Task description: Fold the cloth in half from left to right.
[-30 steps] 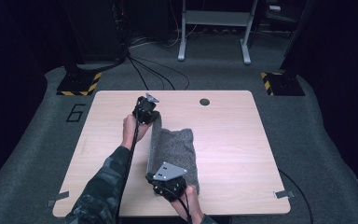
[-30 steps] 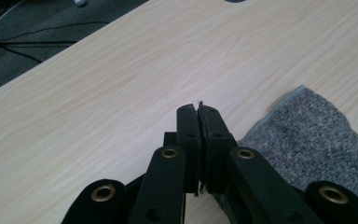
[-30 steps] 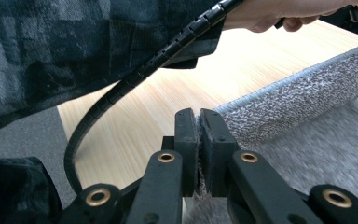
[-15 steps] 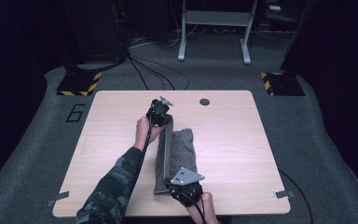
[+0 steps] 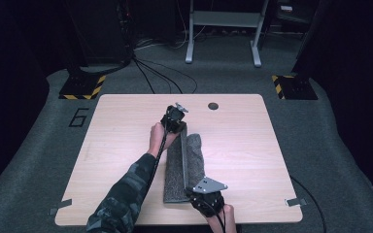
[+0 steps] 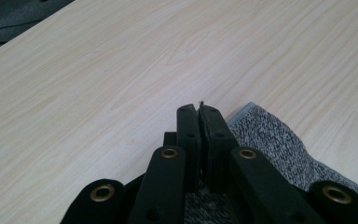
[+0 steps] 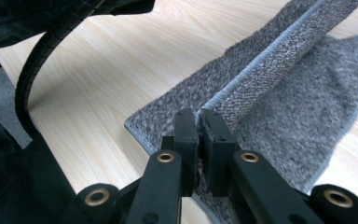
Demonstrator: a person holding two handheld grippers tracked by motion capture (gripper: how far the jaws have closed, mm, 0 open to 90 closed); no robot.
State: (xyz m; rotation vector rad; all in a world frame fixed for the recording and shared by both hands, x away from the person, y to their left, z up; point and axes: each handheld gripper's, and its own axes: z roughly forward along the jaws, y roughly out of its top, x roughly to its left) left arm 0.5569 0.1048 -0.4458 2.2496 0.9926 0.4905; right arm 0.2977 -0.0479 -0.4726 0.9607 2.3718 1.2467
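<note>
- I see a grey speckled towel (image 5: 184,165), half folded, lying a little right of the middle of the table (image 5: 126,126).
- Its long axis runs from the near edge away from me; one long hem is lifted and stretched taut between my two tongs.
- The cloth is looped terry, mottled dark and light grey, with a smooth stitched grey border; the lower layer lies flat.
- My left gripper (image 6: 199,112) has its jaws pressed together on the far corner of the towel (image 6: 270,140).
- My right gripper (image 7: 198,116) is clamped just as tight on the near corner of the raised hem (image 7: 279,51).
- The table is pale wood-grain laminate, rectangular with rounded corners.
</note>
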